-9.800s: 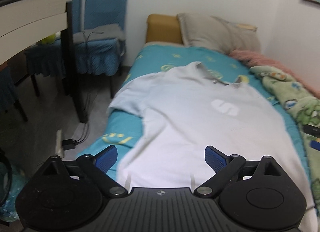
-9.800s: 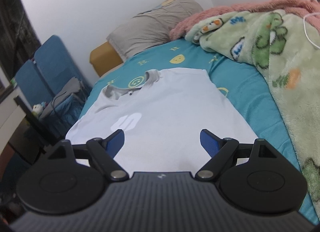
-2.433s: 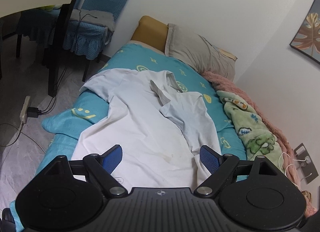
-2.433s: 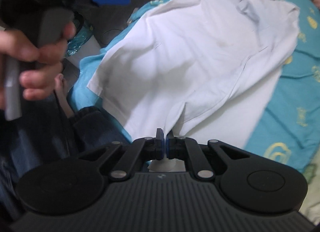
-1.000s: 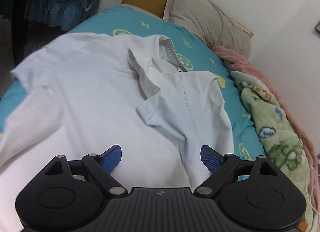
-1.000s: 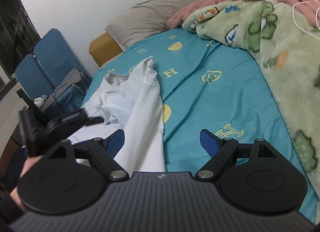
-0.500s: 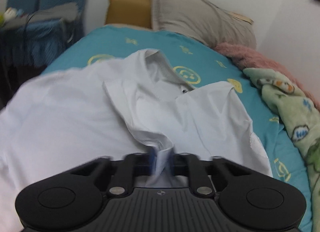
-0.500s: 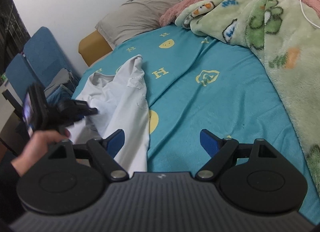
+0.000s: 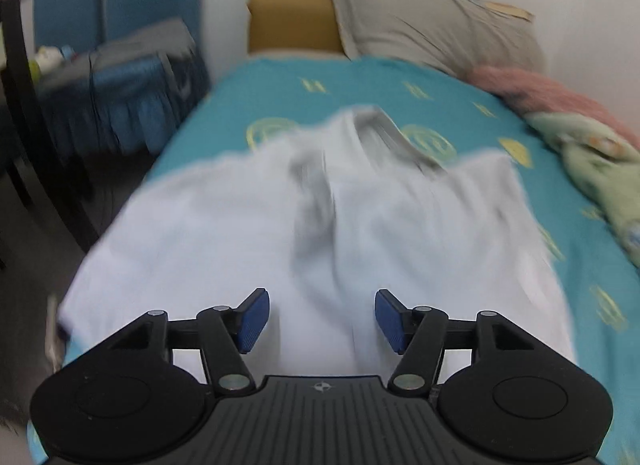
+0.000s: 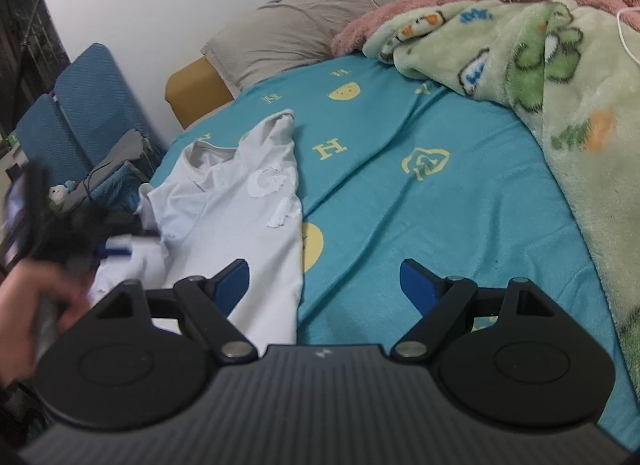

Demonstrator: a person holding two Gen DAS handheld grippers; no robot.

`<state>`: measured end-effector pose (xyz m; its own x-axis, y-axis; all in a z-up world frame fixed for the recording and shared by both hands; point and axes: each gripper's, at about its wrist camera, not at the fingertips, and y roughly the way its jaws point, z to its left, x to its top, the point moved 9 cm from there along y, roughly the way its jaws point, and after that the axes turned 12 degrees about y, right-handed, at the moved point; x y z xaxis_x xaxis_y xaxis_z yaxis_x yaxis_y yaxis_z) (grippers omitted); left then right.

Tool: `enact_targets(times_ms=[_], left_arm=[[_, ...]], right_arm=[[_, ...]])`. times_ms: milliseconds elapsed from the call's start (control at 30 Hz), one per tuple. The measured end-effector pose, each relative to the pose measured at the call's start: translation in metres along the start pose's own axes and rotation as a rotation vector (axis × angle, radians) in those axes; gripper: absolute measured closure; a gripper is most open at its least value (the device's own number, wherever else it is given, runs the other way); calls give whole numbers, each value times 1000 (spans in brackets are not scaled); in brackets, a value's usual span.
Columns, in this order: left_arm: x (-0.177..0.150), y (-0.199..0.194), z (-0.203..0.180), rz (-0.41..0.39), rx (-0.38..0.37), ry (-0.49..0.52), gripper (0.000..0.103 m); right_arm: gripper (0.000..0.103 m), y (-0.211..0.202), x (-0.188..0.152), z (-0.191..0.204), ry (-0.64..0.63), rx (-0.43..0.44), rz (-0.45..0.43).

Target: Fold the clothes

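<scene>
A white T-shirt [image 9: 400,233] lies on the teal bed sheet [image 9: 360,81], its right half folded over toward the middle; the view is blurred by motion. It also shows in the right wrist view [image 10: 248,201], with a white print facing up. My left gripper [image 9: 319,321] is open and empty just above the shirt's near part. It appears blurred at the left of the right wrist view [image 10: 112,251]. My right gripper [image 10: 325,285] is open and empty above the shirt's right edge and the bare sheet [image 10: 440,201].
A grey pillow [image 9: 432,33] and a mustard cushion [image 9: 288,17] lie at the bed's head. A green cartoon blanket [image 10: 560,77] over a pink one fills the bed's right side. Blue chairs [image 10: 80,105] with a grey item stand left of the bed.
My left gripper was shut on a fold of the shirt half a second ago; it has opened, let the cloth go and pulled back. My right gripper stays open and has shifted slightly.
</scene>
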<state>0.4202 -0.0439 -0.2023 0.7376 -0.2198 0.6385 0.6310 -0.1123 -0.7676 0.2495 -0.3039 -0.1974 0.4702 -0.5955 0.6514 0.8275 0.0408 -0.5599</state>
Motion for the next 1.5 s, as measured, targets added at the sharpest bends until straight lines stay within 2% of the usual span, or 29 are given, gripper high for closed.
enact_targets(times_ms=[67,200,300,367,533,600,700,833,867,933,967,1000,1067,1167,1267,1400,1500], left_arm=[[-36,-36,-8,45,-44,0,37],[-114,-110,-29,123,-185,-58,33],[-163,-148,-51,174,-269,-55,33],[-187,-169,-67,183,-303,-18,33],[-217,-197,-100,149,-257,216,43],[-226,-201,-108,161,-249,265,49],[-240,-205,-119,159,-236,349,50],[-251,-208,-133,144,-222,461,50],[-253,-207,-134,149,-216,472,52],[-256,-203,-137,161,-202,488,64],[-258,-200,-135,175,-202,479,79],[-257,-198,-130,186,-210,449,91],[-254,-196,-118,199,-237,368,96],[-249,-203,-96,216,-277,224,97],[-254,-206,-72,263,-227,125,98],[-258,-203,-59,304,-175,92,96],[-252,-207,-65,269,-175,116,95]], right_arm=[[19,-6,3,4,-13,12,-12],[19,-26,7,12,-35,35,-40],[19,-48,8,17,-46,53,-55],[19,-66,7,21,-57,55,-63],[19,-112,-2,27,-65,96,-49],[19,-128,-3,29,-75,108,-51],[19,-146,-6,28,-73,111,-69],[19,-152,-18,18,-37,104,-48],[19,-151,-21,18,-41,100,-40],[19,-148,-25,20,-57,91,-31],[19,-147,-26,22,-67,89,-30],[19,-145,-26,23,-77,88,-29],[19,-144,-28,25,-88,88,-25],[19,-143,-30,26,-101,87,-22],[19,-142,-30,27,-109,86,-24],[19,-139,-32,31,-119,90,-16],[19,-139,-35,36,-142,92,-17]])
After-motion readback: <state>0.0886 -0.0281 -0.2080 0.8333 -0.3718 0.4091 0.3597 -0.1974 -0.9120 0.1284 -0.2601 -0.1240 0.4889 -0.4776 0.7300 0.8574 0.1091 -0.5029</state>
